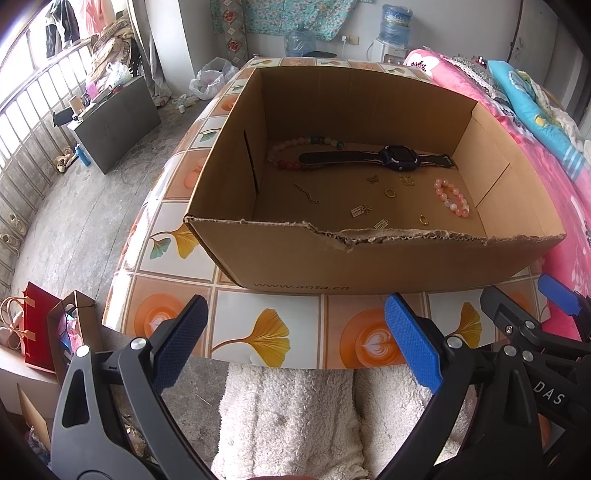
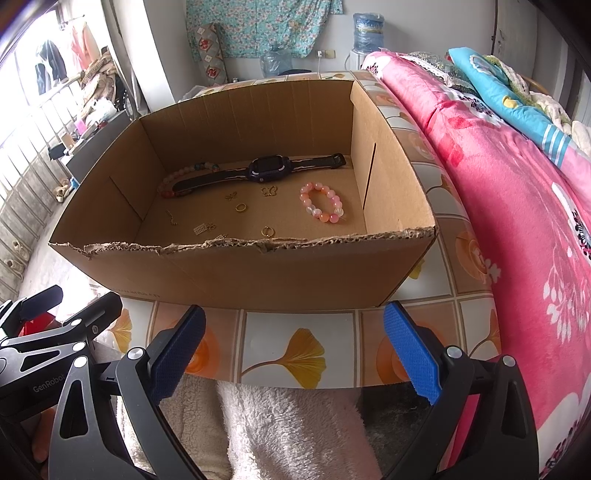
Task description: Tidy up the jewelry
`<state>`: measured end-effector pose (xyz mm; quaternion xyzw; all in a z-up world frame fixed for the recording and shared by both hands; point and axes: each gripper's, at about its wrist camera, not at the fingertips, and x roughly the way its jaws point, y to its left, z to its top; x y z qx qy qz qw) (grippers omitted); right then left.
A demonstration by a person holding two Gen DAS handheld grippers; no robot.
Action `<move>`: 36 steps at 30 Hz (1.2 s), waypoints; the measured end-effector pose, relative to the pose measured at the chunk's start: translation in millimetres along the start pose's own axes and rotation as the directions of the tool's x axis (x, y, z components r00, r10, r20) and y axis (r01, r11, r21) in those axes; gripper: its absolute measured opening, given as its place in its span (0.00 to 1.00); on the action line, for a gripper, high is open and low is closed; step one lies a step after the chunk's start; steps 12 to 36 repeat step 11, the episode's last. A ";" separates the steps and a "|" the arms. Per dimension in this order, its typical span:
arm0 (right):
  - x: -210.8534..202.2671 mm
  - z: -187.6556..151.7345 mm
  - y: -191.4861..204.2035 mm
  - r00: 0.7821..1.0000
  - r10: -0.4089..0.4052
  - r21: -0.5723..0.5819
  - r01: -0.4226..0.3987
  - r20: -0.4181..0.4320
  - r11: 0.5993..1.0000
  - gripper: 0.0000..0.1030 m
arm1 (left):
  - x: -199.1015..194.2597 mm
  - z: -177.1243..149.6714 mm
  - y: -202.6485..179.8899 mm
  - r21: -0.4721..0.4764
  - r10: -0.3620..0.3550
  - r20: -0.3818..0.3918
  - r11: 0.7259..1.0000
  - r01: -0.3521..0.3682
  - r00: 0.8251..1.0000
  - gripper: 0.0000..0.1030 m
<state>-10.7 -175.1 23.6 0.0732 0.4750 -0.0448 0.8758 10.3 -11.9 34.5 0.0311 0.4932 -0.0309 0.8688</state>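
An open cardboard box (image 1: 280,254) (image 2: 229,269) stands on the tiled table. Inside lie a dark smartwatch (image 1: 397,157) (image 2: 267,168), a long bead necklace (image 1: 291,147) (image 2: 173,182), a pink bead bracelet (image 1: 452,197) (image 2: 323,203), gold rings (image 1: 390,192) (image 2: 241,207), a short chain (image 1: 306,192) and small gold charms (image 1: 360,212) (image 2: 269,191). My left gripper (image 1: 295,343) is open and empty, held before the table's near edge. My right gripper (image 2: 295,347) is open and empty beside it, and also shows in the left wrist view (image 1: 517,314).
A pink flowered blanket (image 2: 517,221) lies right of the table. A fluffy white cloth (image 1: 288,417) is below the grippers. Left of the table are a bare floor, a dark cabinet (image 1: 110,125) and a red bag (image 1: 37,325). Water bottles (image 1: 395,22) stand behind.
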 end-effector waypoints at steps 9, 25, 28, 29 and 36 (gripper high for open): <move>0.4 0.1 -0.2 1.000 0.000 0.000 0.000 0.000 1.000 0.92 | 2.0 0.2 1.2 0.000 -0.003 -0.005 1.000 0.003 1.000 0.90; 0.3 0.0 -0.3 1.000 0.000 0.000 0.000 0.000 1.000 0.92 | 2.6 0.2 1.5 0.000 -0.003 -0.006 1.000 0.003 1.000 0.90; 0.3 0.0 -0.3 1.000 0.000 0.000 0.000 0.000 1.000 0.92 | 2.6 0.2 1.5 0.000 -0.003 -0.006 1.000 0.003 1.000 0.90; 0.3 0.0 -0.3 1.000 0.000 0.000 0.000 0.000 1.000 0.92 | 2.6 0.2 1.5 0.000 -0.003 -0.006 1.000 0.003 1.000 0.90; 0.3 0.0 -0.3 1.000 0.000 0.000 0.000 0.000 1.000 0.92 | 2.6 0.2 1.5 0.000 -0.003 -0.006 1.000 0.003 1.000 0.90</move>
